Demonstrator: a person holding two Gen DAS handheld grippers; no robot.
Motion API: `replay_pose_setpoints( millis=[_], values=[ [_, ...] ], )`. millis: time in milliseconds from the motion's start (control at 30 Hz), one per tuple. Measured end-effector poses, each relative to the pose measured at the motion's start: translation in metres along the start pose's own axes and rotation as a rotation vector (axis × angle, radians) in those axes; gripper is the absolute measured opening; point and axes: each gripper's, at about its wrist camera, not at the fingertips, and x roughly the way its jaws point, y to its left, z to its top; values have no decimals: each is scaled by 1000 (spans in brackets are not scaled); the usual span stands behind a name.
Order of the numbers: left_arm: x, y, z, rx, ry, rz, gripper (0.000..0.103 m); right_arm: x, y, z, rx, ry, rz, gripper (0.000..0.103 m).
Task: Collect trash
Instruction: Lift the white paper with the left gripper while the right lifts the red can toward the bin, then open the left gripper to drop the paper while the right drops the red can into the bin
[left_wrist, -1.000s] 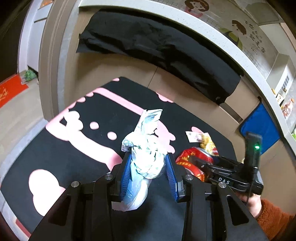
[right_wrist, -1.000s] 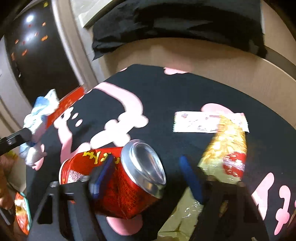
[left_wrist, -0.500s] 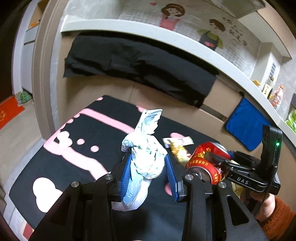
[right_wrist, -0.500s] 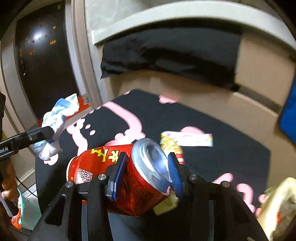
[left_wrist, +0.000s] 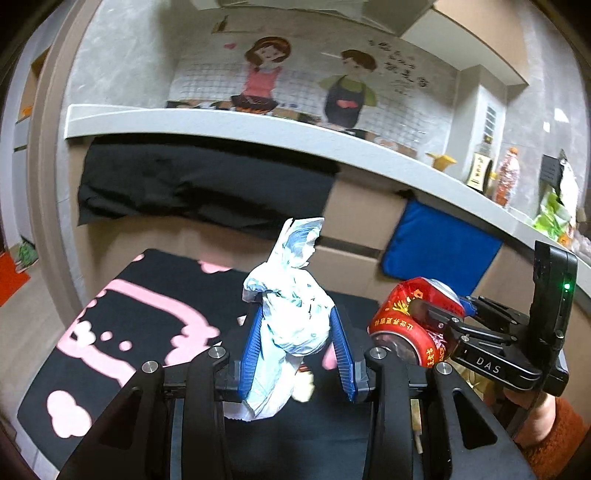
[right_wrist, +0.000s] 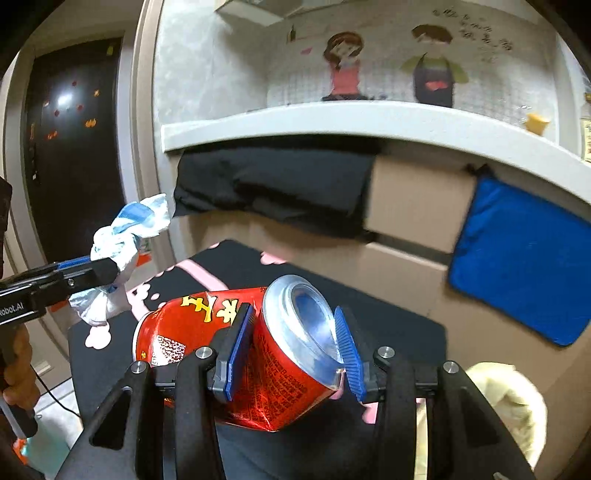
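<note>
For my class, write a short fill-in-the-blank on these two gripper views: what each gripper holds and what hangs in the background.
1. The left gripper is shut on a crumpled white and blue ____.
2. The right gripper clamps a dented ____ drink can.
3. The cloth hanging below the counter's right part is ____ in colour.
4. The mat under both grippers is black with ____ shapes.

Missing words: wrapper; red; blue; pink
</note>
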Motion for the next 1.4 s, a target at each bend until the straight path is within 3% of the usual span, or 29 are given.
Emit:
replay_pose_setpoints(
  millis=[300, 633, 1000, 1400],
  values=[
    [17, -85, 8, 75, -2, -88, 37, -59, -67, -9, 66, -74, -106, 42],
    [62, -170, -4, 170, 24, -187, 37, -105, -133, -30, 139, -92, -246, 42],
    [105, -217, -23, 193, 74, -241, 37, -127, -187, -54, 206, -78, -349, 42],
    [157, -234, -50, 186, 176, -246, 37, -104, -229, -85, 259, -10, -353, 42]
  ],
)
